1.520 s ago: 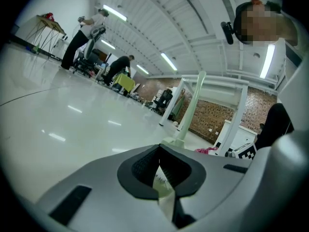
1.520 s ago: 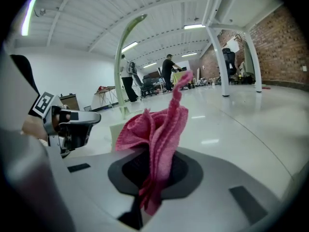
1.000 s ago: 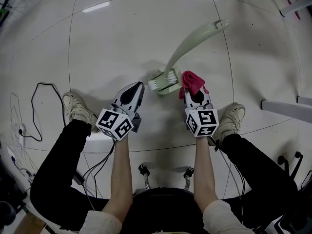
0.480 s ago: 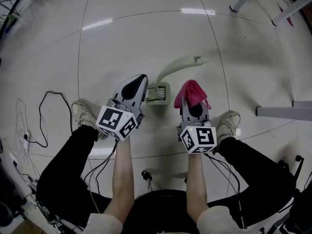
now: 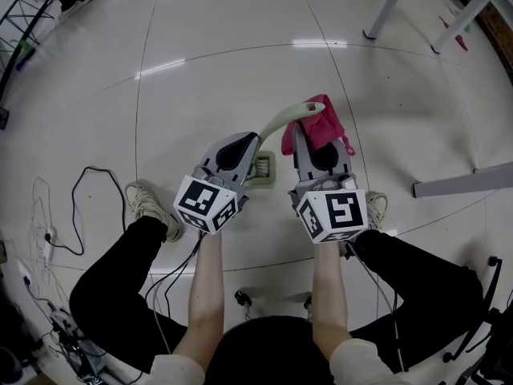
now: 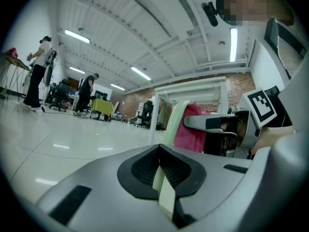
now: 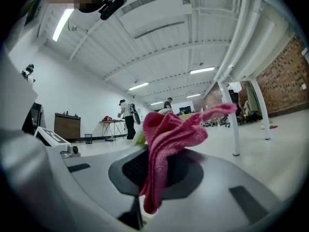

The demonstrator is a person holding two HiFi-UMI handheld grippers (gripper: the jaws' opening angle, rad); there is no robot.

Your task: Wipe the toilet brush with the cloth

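Note:
My left gripper (image 5: 247,144) is shut on the pale green toilet brush (image 5: 276,127). The brush's bristle head (image 5: 261,169) hangs low beside the gripper, and its curved handle rises toward the cloth. In the left gripper view a flat pale green piece of the brush (image 6: 164,190) is pinched between the shut jaws (image 6: 161,178). My right gripper (image 5: 315,141) is shut on the pink cloth (image 5: 319,125), which bunches above its tip next to the handle's end. In the right gripper view the cloth (image 7: 169,139) stands up out of the shut jaws (image 7: 145,190), hiding most of the brush behind it.
The white tiled floor (image 5: 200,79) lies far below both grippers. A black cable (image 5: 80,184) loops at the left by the person's shoe (image 5: 148,205). Metal table legs (image 5: 386,8) stand at the upper right and a grey bar (image 5: 465,180) at the right. People (image 6: 37,74) stand far off.
Both grippers have risen from the floor toward the camera. The brush has come up off the floor in the left gripper, and the cloth has moved up beside its handle.

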